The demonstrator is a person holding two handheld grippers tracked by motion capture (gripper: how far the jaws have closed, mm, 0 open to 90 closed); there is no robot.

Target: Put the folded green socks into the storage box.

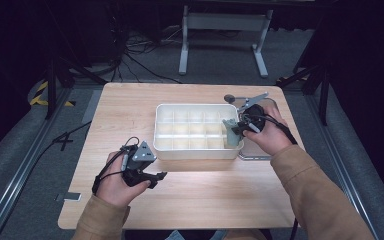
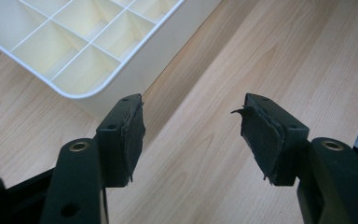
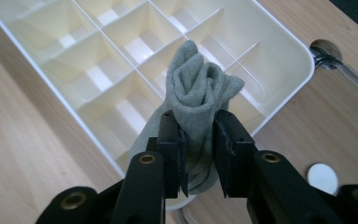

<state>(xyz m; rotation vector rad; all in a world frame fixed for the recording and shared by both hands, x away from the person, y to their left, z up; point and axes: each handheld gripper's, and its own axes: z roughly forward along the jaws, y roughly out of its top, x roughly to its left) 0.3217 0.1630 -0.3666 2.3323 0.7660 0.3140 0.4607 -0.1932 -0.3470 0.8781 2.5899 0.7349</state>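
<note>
The right gripper (image 3: 197, 154) is clamped on a rolled grey-green cloth (image 3: 196, 93), most likely a sock, with both pads pressing the roll at its lower half. In the high view, that gripper (image 1: 234, 131) holds the cloth (image 1: 230, 131) over the right end of a white divided tray (image 1: 198, 152), above the compartments at its front right corner. The right gripper view shows the roll upright, its coiled top above the dividers; whether its lower end touches the tray cannot be told. The tray stands near the middle of the wooden table (image 1: 190, 197), closer to the right edge, and its other compartments appear empty. A clear lid (image 1: 254, 150) lies flat on the table just beside the tray's right wall, under the right hand (image 1: 267, 132). The left gripper (image 1: 150, 176) sits near the front left of the table, well apart from the cloth, its jaws spread with nothing between them; in the left gripper view, its worn pads (image 2: 135, 133) frame bare wood, with 1 corner of the tray (image 2: 81, 91) just beyond. No brand, label or writing is legible on the tray, cloth or grippers.
</note>
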